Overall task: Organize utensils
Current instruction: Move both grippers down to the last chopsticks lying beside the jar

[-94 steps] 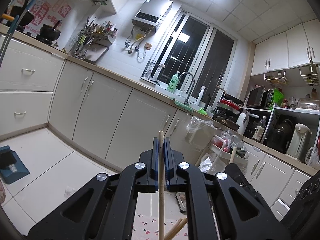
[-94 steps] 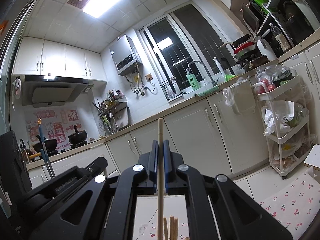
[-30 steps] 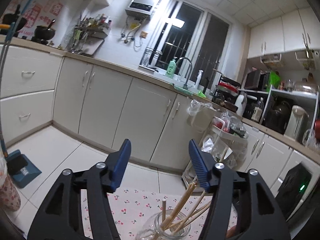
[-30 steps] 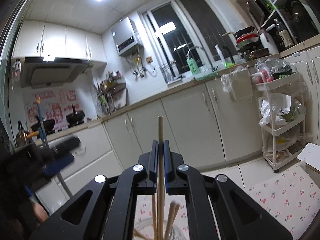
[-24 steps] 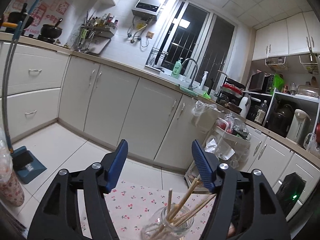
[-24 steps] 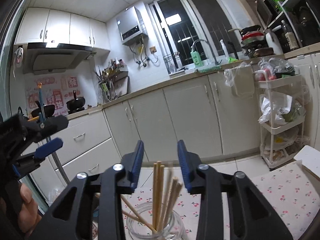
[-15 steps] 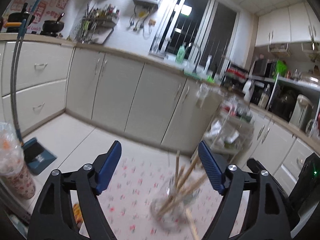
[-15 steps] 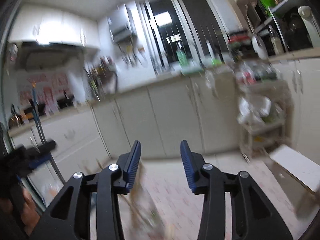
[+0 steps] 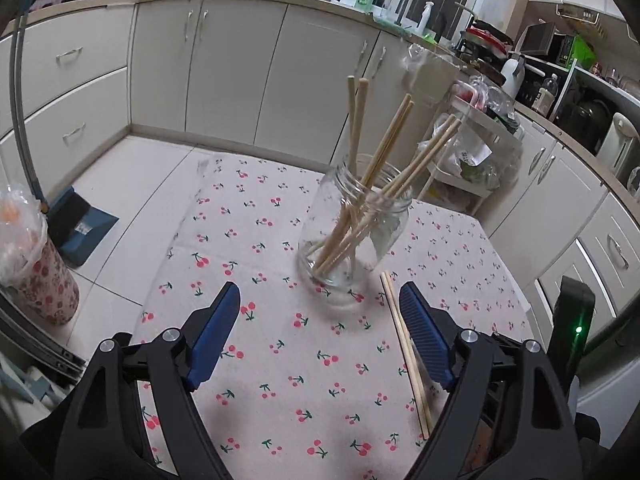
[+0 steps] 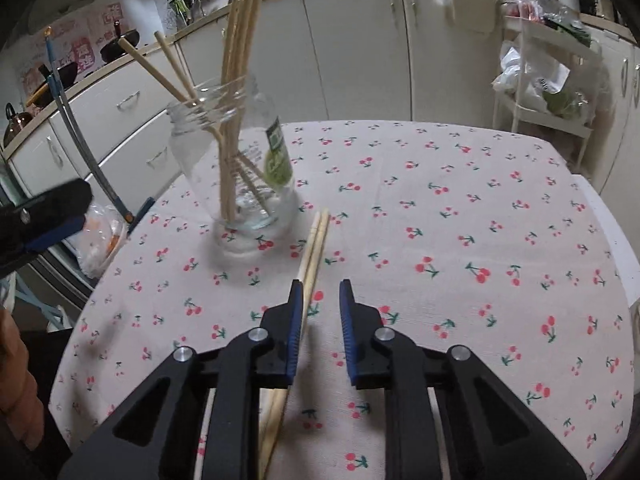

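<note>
A clear glass jar stands on the cherry-print tablecloth and holds several wooden chopsticks. Two loose chopsticks lie on the cloth just right of the jar. My left gripper is wide open and empty, held above the cloth in front of the jar. In the right wrist view the jar is at the left and the loose pair runs under the left finger of my right gripper, which is open and empty above them.
The table's right edge is white. The left gripper shows at the left edge of the right wrist view. A floral bin with a bag and a blue dustpan stand on the floor left. A wire cart stands behind.
Both grippers let go of their chopsticks into the jar and opened. Both then tilted down toward the table, the right one over the two loose chopsticks.
</note>
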Demonstrator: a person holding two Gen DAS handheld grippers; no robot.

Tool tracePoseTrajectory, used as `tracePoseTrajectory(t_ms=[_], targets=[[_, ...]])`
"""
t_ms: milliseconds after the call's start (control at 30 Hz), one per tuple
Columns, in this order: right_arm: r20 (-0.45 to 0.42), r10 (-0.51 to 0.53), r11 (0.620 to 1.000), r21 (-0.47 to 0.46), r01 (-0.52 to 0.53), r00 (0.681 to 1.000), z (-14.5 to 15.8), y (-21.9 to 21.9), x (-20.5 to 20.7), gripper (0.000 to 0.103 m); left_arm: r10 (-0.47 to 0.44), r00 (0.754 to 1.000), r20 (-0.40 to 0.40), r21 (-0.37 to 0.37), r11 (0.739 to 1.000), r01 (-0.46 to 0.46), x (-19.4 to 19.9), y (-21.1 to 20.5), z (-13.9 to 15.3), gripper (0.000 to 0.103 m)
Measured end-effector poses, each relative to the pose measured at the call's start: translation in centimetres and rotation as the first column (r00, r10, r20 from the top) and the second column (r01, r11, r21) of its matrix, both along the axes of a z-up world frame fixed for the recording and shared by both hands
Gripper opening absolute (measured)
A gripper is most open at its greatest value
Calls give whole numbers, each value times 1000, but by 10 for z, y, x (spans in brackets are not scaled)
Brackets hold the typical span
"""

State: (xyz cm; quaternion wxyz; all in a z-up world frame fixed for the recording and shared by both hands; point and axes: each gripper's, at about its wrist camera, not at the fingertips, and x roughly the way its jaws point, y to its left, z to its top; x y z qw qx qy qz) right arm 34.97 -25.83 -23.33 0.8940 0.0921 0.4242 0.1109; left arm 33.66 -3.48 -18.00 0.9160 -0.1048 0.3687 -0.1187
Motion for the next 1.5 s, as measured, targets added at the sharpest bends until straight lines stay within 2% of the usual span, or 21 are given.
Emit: tracePoseTrajectory(t_ms=[267, 333, 433, 600, 767, 867, 900, 933, 1000, 1033, 1167, 1233, 1300, 1333, 1367, 1500], targets=[[-68, 16, 998, -62, -20, 998, -11, 11, 10, 19, 4, 999, -42, -5, 1000, -5, 4, -3, -6, 79], [-85, 7, 999, -51, -11, 996, -14, 5, 12, 19, 1, 999, -49, -3, 1000, -1, 5, -5, -9, 79], [-85, 9, 993, -115, -18, 996, -13, 4, 7, 17, -9, 997, -71, 2, 1000, 9, 7, -13, -14, 79], [-113, -30, 989, -145, 13, 993, -11, -22, -12, 13, -71, 992, -104, 57, 995, 77, 15, -52, -28, 79], [-152, -123, 989, -95, 110, 981, -16, -63, -35, 6, -119, 980, -160, 128, 982, 140, 31, -99, -46, 79], [-167, -142, 990, -50, 135, 976, -15, -72, -44, 6, -165, 966, -199, 199, 958, 205, 33, -121, -56, 66], [-172, -137, 991, -32, 134, 976, -15, -72, -46, 6, -183, 960, -213, 223, 947, 231, 31, -126, -60, 58], [-175, -130, 991, -20, 129, 976, -15, -70, -47, 6, -198, 955, -221, 245, 936, 251, 28, -130, -63, 42], [-179, -110, 994, 1, 112, 978, -14, -65, -49, 6, -232, 939, -254, 284, 910, 302, 22, -134, -72, 19], [-184, -97, 995, 16, 102, 978, -13, -63, -49, 6, -237, 942, -238, 318, 898, 306, 17, -133, -73, 13], [-179, -68, 997, 20, 72, 982, -8, -57, -45, 6, -290, 919, -267, 348, 861, 372, 5, -124, -72, 5], [-166, -73, 997, 11, 76, 983, -3, -58, -39, 6, -334, 885, -323, 324, 840, 435, 2, -115, -68, 5], [-158, -76, 997, 2, 78, 984, -1, -58, -31, 6, -365, 862, -352, 266, 844, 467, 5, -107, -62, 5], [-159, -70, 998, -8, 70, 985, -1, -57, -25, 6, -369, 860, -354, 250, 848, 467, 8, -104, -58, 5], [-160, -66, 998, -15, 65, 985, -2, -55, -20, 6, -360, 870, -336, 263, 852, 453, 11, -104, -54, 6], [-171, -67, 998, -25, 63, 983, -4, -56, -3, 6, -357, 886, -295, 273, 857, 437, 30, -122, -46, 6]])
